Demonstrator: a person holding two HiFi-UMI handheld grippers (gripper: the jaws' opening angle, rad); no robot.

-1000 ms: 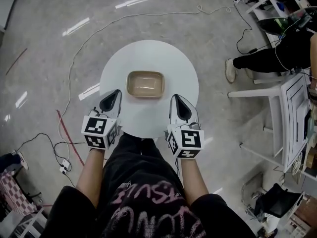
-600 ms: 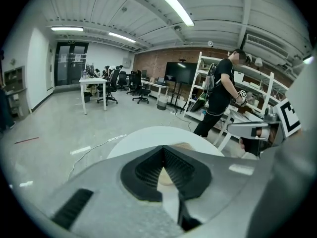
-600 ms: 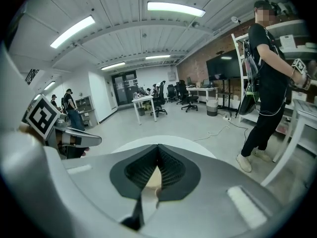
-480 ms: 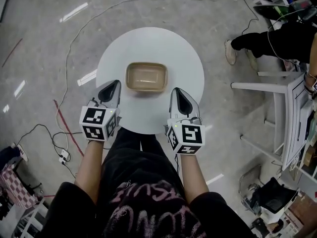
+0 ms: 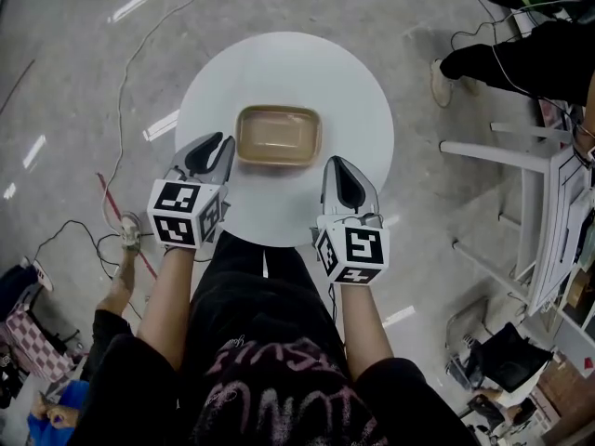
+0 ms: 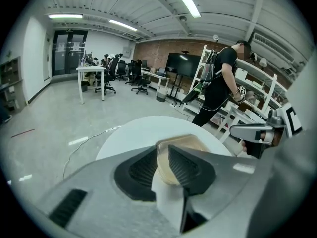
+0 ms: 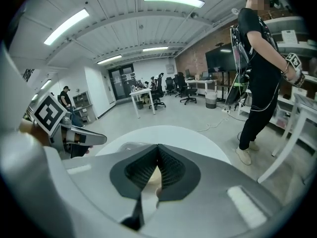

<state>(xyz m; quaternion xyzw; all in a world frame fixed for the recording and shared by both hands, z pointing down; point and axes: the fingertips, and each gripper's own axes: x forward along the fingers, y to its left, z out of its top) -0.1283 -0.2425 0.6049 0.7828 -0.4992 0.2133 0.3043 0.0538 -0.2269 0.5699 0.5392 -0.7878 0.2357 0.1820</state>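
Tan tray (image 5: pixel 278 136) just beside left gripper (image 5: pixel 216 143) — slightly parted, empty; right gripper (image 5: pixel 341 163) closed, empty.

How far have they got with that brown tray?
Barely begun. The tan tray sits flat on the round table, ungripped. The left tool is open, aimed at its rim; the right tool is shut beside it. Grip and lift remain.

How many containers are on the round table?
1: a tan rectangular tray near the middle of the round white table, just ahead of the open left gripper. None seems hidden.
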